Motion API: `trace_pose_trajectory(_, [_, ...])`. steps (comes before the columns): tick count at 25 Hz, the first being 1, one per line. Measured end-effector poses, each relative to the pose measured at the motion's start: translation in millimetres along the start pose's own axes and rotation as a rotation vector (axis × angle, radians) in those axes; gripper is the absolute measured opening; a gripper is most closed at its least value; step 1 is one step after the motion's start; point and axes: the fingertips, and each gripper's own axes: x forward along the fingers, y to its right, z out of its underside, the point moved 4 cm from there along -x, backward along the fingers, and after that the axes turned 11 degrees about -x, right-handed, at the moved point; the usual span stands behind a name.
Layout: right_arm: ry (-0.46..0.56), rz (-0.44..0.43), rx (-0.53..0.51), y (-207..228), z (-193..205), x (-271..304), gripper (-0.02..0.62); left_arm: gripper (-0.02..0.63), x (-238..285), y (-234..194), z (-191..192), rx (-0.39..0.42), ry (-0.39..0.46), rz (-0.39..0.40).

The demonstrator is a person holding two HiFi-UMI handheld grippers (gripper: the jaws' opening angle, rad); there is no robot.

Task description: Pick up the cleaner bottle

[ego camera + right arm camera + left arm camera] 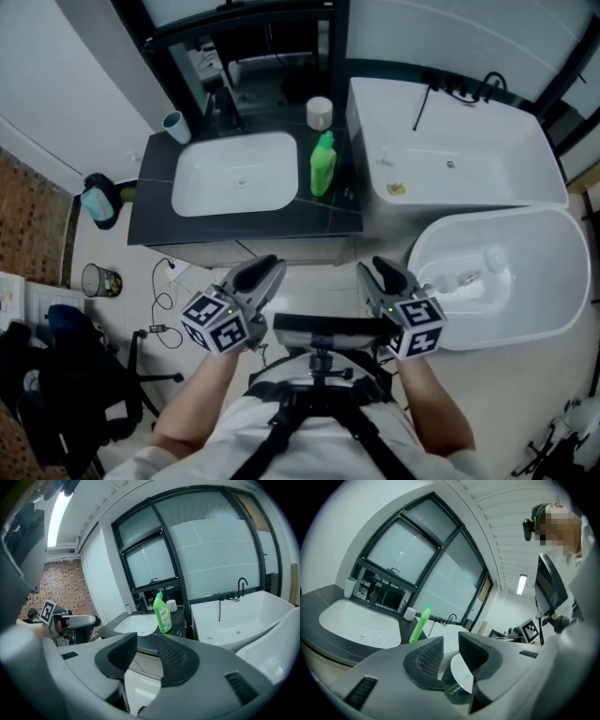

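The green cleaner bottle (322, 167) stands upright on the dark counter (150, 223), right of the white basin (234, 173). It shows small and far in the left gripper view (419, 625), and with its label in the right gripper view (162, 613). Both grippers are held low in front of the counter, well short of the bottle. The jaws of my left gripper (269, 269) (451, 641) stand a narrow gap apart with nothing between them. My right gripper (384, 272) (147, 641) is open a little wider and is empty too.
A white jar (320, 112) sits behind the bottle and a cup (175, 127) at the counter's back left corner. A rectangular bathtub (450, 141) with a black tap adjoins the counter's right side, with a rounded white tub (506, 272) in front of it. Cables and a bin (98, 279) lie on the floor at left.
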Motion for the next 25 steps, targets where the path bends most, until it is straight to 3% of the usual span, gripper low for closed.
trace_pose_trajectory(17, [-0.003,0.098,0.032,-37,6,7,0.141,0.097,-17,-22,-8,0.004,-0.059,0.094])
trace_pose_trajectory(25, [-0.016,0.092,0.037,-35,8,14,0.141,0.098,-15,-30,-8,-0.006,-0.061,0.088])
